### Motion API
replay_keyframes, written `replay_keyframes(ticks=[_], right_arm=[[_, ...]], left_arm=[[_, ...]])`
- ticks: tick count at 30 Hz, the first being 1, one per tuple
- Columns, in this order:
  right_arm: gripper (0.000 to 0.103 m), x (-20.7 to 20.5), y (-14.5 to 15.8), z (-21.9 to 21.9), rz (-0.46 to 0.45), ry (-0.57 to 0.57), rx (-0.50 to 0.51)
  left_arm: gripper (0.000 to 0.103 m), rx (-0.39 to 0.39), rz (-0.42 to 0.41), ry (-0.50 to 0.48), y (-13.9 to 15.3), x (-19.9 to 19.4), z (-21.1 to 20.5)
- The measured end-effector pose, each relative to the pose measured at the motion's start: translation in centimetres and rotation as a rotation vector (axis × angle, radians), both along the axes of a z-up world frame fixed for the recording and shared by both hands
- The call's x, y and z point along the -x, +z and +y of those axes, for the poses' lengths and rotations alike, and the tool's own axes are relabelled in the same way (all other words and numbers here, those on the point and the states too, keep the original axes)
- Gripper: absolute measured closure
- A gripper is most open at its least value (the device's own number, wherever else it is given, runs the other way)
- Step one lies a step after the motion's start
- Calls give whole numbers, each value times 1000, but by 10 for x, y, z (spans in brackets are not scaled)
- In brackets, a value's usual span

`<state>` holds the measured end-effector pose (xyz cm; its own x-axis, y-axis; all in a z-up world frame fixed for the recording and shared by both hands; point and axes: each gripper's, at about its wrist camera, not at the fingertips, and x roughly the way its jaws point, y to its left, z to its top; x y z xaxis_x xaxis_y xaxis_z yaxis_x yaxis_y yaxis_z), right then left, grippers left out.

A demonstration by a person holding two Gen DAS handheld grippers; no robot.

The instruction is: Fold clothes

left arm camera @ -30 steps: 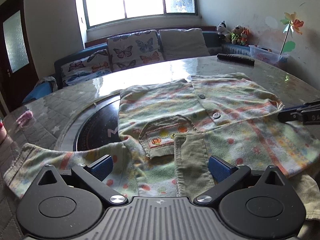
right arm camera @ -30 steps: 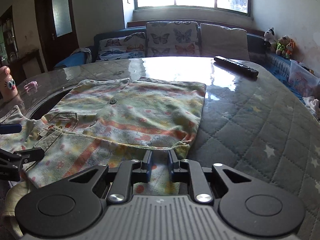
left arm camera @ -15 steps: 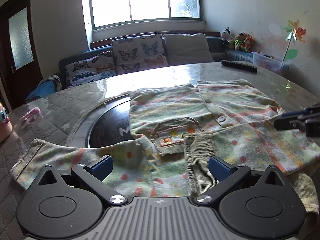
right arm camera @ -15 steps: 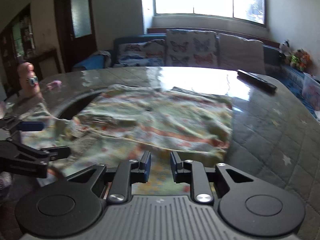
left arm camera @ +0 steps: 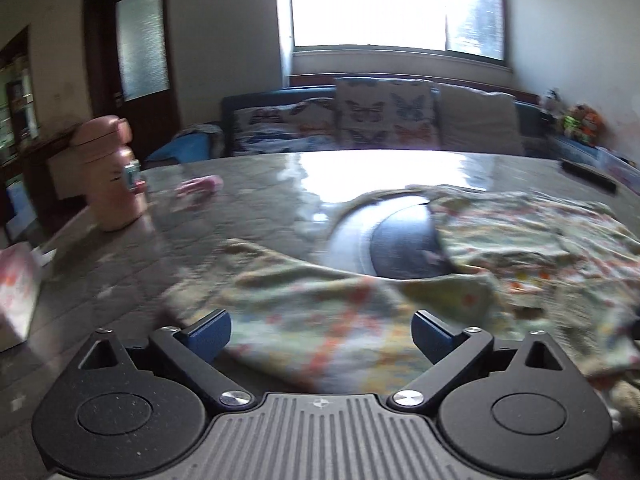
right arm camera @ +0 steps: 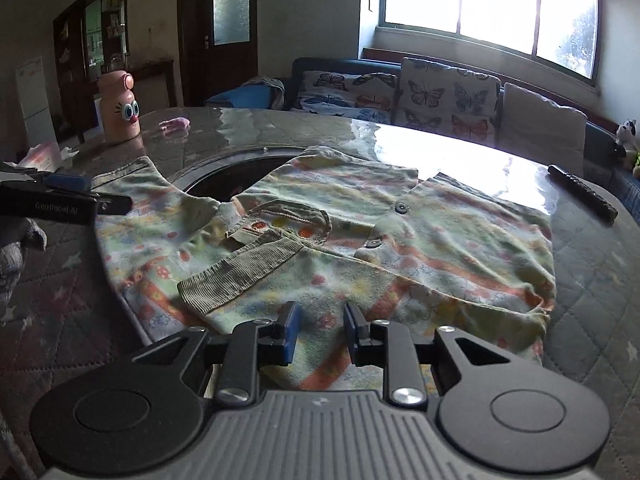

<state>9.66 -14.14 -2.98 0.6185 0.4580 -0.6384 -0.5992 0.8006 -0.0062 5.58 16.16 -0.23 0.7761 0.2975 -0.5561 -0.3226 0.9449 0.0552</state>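
A child's patterned cardigan [right arm camera: 360, 240] was found lying on the round quilt-covered table [right arm camera: 600, 264], partly over the dark round inset [right arm camera: 224, 178] at the table's centre. In the right wrist view, one sleeve with a ribbed cuff [right arm camera: 236, 276] was seen laid across the chest, and the button placket [right arm camera: 402, 208] ran away from the camera toward the sofa [right arm camera: 360, 84]. The other sleeve [left arm camera: 304, 292] was observed stretched out flat to the garment's left, its long axis running roughly crosswise to the body of the garment. The left gripper [left arm camera: 320, 332] was positioned directly over this outstretched sleeve, its jaws spread wide with the fabric lying between and beneath them but not pinched; that view was blurred, so contact could not be determined. The right gripper [right arm camera: 318, 328] was held at the near hem of the garment, its jaws standing a little apart with cloth showing in the gap, and no grasp was evident. The outstretched sleeve was judged to lie nearer the left gripper, and to extend leftward and away from it toward the pink cartoon-faced bottle [right arm camera: 119, 104]. It was judged that any fold of that sleeve would need to be carried rightward across the chest. A remote control [right arm camera: 582, 192] was noted well apart on the far right.
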Motion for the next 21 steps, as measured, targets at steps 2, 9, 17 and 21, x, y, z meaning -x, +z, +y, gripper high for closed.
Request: replay_keyframes(ticks=[2, 9, 17, 21], right_arm=[[79, 1, 1, -3, 0, -5, -5], [79, 5, 5, -11, 1, -23, -22], [79, 9, 10, -21, 3, -48, -53], [79, 12, 11, -26, 7, -69, -70]], left_arm=[[14, 2, 3, 69, -1, 0, 19], [32, 46, 22, 235, -7, -6, 70], [67, 93, 11, 227, -10, -12, 79], [92, 152, -13, 194, -5, -9, 78]])
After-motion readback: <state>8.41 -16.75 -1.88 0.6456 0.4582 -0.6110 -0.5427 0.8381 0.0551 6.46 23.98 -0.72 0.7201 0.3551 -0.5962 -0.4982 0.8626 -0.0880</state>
